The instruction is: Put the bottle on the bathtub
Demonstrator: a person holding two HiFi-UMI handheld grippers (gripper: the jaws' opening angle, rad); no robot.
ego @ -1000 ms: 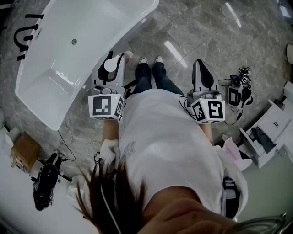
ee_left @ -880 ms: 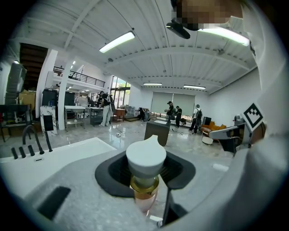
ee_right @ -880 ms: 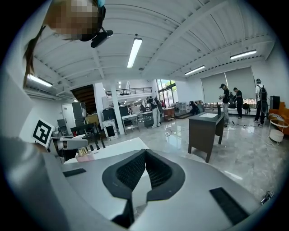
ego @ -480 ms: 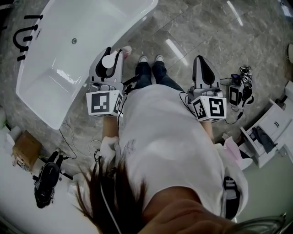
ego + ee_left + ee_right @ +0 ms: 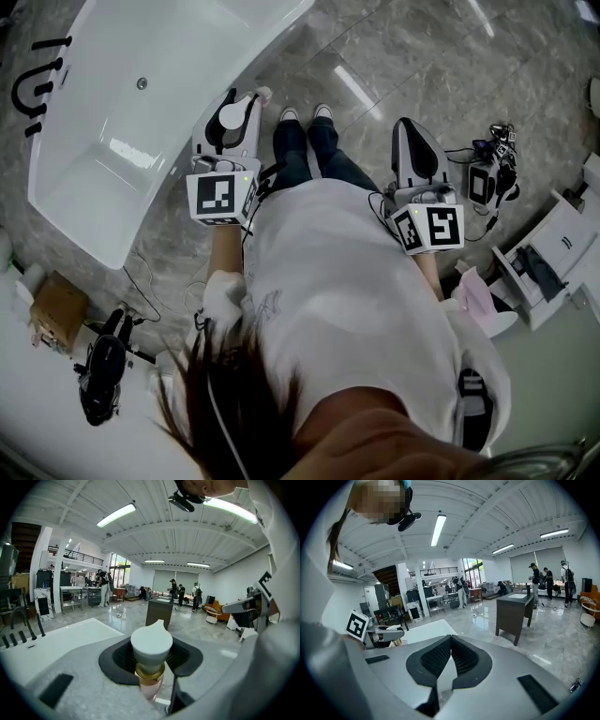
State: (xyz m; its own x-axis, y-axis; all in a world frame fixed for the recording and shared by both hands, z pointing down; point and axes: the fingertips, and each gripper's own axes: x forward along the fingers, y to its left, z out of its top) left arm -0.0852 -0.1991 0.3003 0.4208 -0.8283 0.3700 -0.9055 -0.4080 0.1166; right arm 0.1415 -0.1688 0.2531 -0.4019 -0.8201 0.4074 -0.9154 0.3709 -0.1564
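Left gripper (image 5: pixel 236 101) clamped on a bottle (image 5: pixel 151 645) (white cap, pinkish body) beside the white bathtub (image 5: pixel 111 58), right gripper (image 5: pixel 450 639) closed, empty

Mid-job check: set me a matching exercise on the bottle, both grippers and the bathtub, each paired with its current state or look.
Things:
1. bottle
2. left gripper
3. right gripper
4. bathtub

States:
A. shut, empty
B. large, all white
C. shut on the bottle
D. white-capped, pinkish body

Pairs: 1-D, 2-C, 3-A, 4-B
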